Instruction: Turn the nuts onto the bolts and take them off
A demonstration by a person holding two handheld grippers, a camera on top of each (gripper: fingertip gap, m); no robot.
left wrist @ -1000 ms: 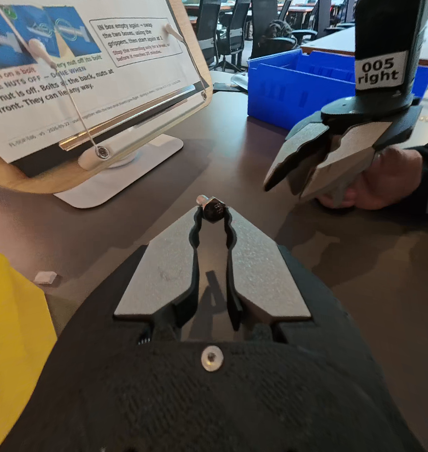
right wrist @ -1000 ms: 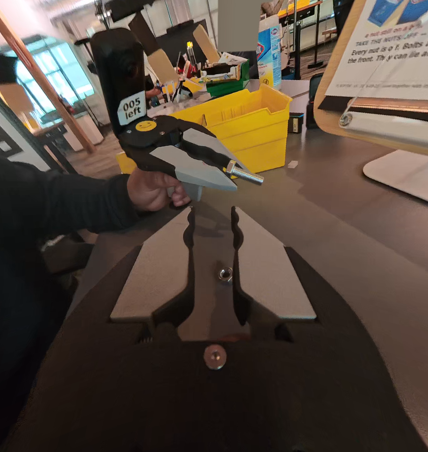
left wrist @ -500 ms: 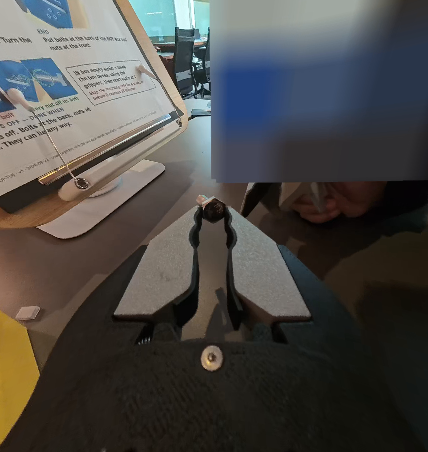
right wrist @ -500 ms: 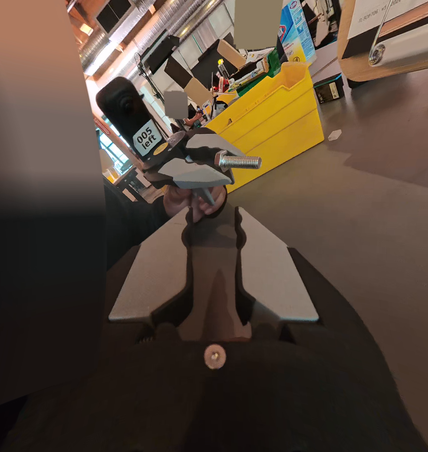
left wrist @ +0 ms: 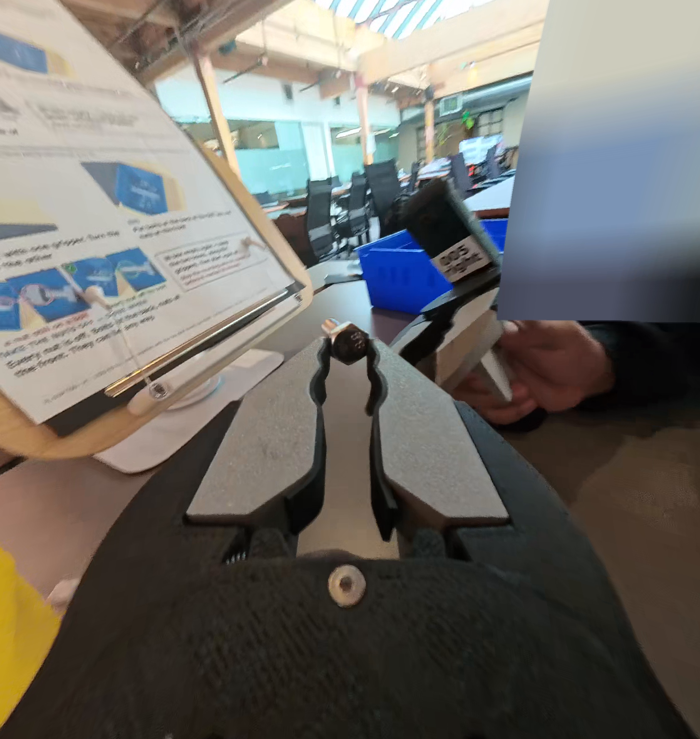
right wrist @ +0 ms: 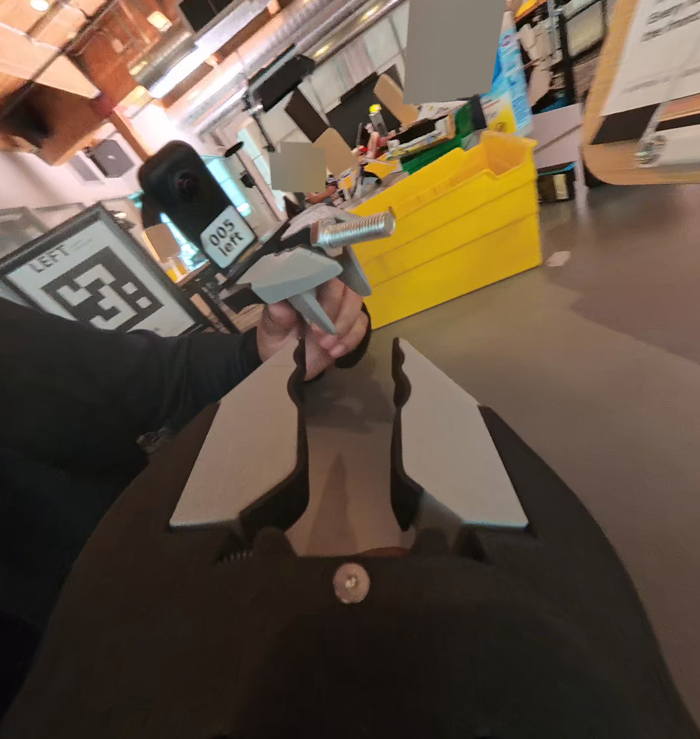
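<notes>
1. Fingers of my left gripper (left wrist: 347, 352) are clamped on the bolt (left wrist: 349, 344) by its hex head, at the centre of the left wrist view; in the right wrist view the bolt's threaded shank (right wrist: 354, 233) sticks out bare toward the right, in the upper middle, with no nut on it.
2. Left of the bolt, the paper sheet on its wooden stand (left wrist: 112, 256) fills the upper left; a yellow bin (right wrist: 452, 236) sits behind my left gripper (right wrist: 320, 240).
3. My right gripper (right wrist: 346, 360) has its fingers apart with nothing between them; no nut shows anywhere.
4. Risk, as I judge it: only the head is pinched, so a sideways push could swivel or drop the bolt; a nut started off-axis could cross-thread.
5. My left hand (right wrist: 312, 324) holds its gripper up off the dark table (right wrist: 580, 380), bolt roughly level. At the right of the left wrist view, the blue bin (left wrist: 396, 276) stands behind my right hand (left wrist: 548, 368), which sits low.
</notes>
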